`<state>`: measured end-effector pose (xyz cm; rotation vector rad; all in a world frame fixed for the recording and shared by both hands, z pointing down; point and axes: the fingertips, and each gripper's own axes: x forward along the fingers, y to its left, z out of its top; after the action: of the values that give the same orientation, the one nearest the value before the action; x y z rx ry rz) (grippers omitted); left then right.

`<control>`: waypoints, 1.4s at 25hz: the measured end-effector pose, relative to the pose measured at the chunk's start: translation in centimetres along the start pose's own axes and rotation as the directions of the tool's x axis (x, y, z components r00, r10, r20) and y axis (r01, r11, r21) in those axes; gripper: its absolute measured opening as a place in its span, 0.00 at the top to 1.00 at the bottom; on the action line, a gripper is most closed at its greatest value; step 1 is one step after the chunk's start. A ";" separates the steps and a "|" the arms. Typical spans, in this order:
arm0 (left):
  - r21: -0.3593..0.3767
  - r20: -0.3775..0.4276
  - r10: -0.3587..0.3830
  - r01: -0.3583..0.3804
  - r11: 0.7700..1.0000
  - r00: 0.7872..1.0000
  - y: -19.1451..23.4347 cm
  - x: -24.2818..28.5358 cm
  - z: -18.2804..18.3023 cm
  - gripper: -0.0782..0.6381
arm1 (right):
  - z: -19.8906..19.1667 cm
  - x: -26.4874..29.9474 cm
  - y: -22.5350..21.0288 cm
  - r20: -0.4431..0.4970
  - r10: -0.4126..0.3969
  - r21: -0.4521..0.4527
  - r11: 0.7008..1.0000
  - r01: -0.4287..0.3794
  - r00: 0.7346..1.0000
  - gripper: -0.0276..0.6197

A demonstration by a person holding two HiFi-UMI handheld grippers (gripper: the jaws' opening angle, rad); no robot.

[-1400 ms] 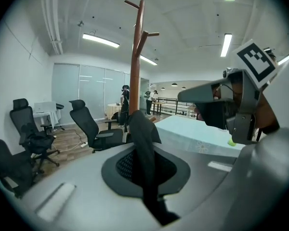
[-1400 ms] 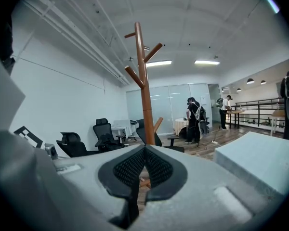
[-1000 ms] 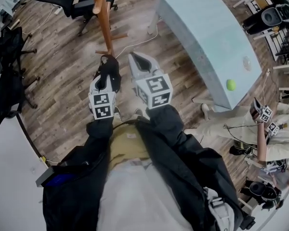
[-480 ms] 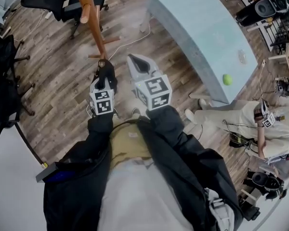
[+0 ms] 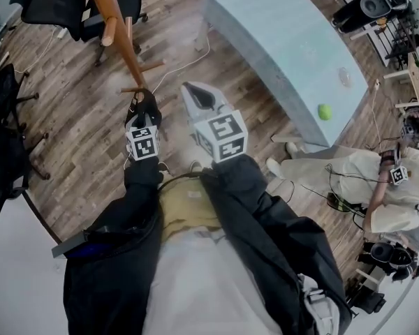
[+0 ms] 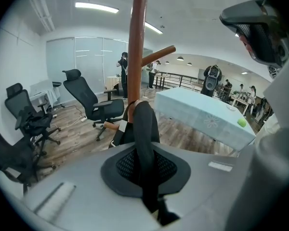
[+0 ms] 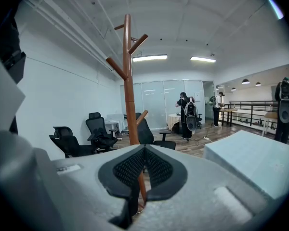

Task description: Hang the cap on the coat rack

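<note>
Two grippers: the left gripper (image 5: 142, 114) pinches the black cap (image 6: 143, 129) near the brown coat rack (image 5: 117, 37), upper left; the right gripper (image 5: 197, 93) is squeezed shut, holding nothing. Blue table (image 5: 279, 40) upper right.

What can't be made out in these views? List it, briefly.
- The cap: the left gripper view shows only a dark strip in the shut jaws; the left gripper body hides much of it.
- The coat rack: the head view's top edge cuts off its top, and the cap partly covers its base.
- The green object on the table: head view, too small to identify.
</note>
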<state>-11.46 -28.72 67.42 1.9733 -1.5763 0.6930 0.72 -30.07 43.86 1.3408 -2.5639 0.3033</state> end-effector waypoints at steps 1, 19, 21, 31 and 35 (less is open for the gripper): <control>-0.005 -0.006 -0.005 0.005 1.000 1.000 0.0 0.3 -0.1 0.89 | 0.0 -0.1 -0.1 0.002 -0.001 -0.002 1.000 0.001 1.000 0.96; -0.065 0.100 -0.028 0.034 0.997 0.995 -0.3 -4.3 3.8 0.69 | 1.0 0.2 1.6 0.027 0.080 -0.005 0.997 -0.080 0.996 0.96; -0.070 0.147 -0.020 0.030 0.997 0.989 -0.4 -6.2 5.3 0.70 | 1.3 -0.5 2.1 0.031 0.087 -0.007 0.996 -0.086 0.996 0.96; -0.027 0.397 -0.029 0.043 0.999 0.917 -1.5 -12.3 15.6 0.82 | 3.8 -0.1 2.4 0.096 0.117 0.003 0.993 -0.118 0.989 0.96; -0.010 0.474 -0.035 0.045 0.999 0.880 -2.2 -14.7 18.6 0.88 | 4.8 -0.2 2.1 0.132 0.099 -0.006 0.995 -0.099 0.986 0.96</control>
<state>-10.82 -30.37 43.69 2.2702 -1.7943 0.1723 -1.39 -30.10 39.06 1.2764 -2.7458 0.2402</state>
